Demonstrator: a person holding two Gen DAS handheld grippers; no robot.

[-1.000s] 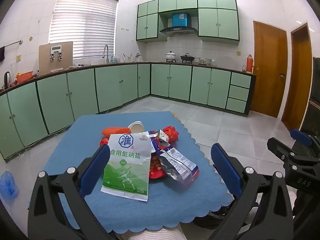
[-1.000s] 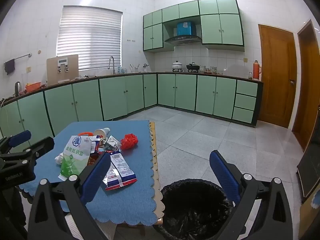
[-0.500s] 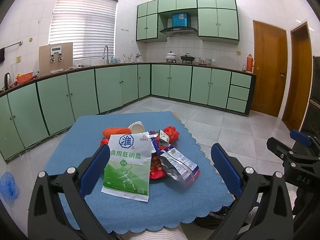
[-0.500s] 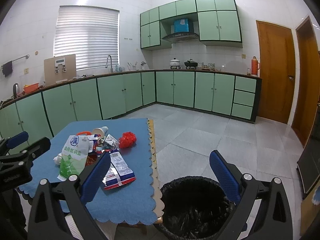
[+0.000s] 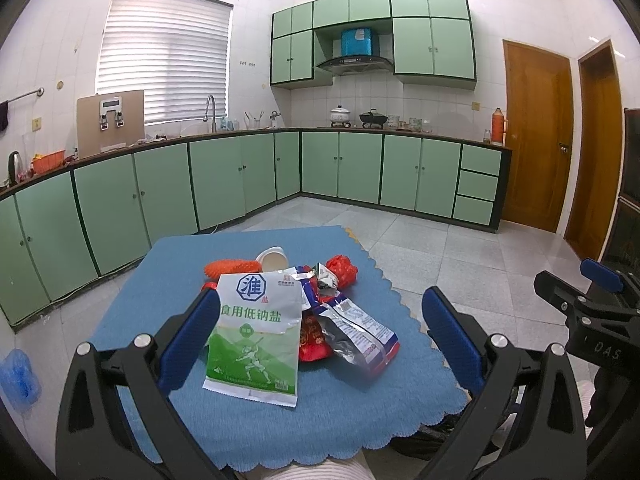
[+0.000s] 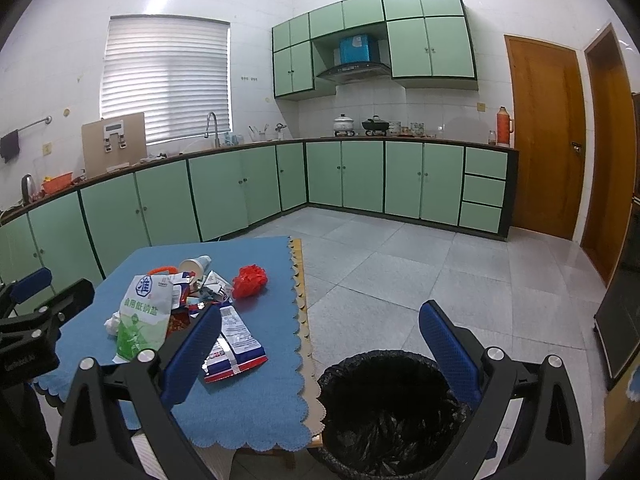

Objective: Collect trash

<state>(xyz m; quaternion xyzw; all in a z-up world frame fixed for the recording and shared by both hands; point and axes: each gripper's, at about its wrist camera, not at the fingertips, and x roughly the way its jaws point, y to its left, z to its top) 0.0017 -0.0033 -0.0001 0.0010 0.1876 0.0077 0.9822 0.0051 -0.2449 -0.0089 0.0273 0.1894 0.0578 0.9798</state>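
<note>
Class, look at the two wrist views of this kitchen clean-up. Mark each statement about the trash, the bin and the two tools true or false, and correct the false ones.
1. The left tool is open and holds nothing. True.
2. The green and white salt bag lies inside the bin. False: it lies on the blue tablecloth, leaning on the pile of wrappers.
3. The bin is lined with a black bag and stands on the floor beside the table. True.
4. The right tool is shut on the red net ball. False: it is open and empty; the red net ball lies on the tablecloth.
5. The paper cup lies on its side. True.
</note>
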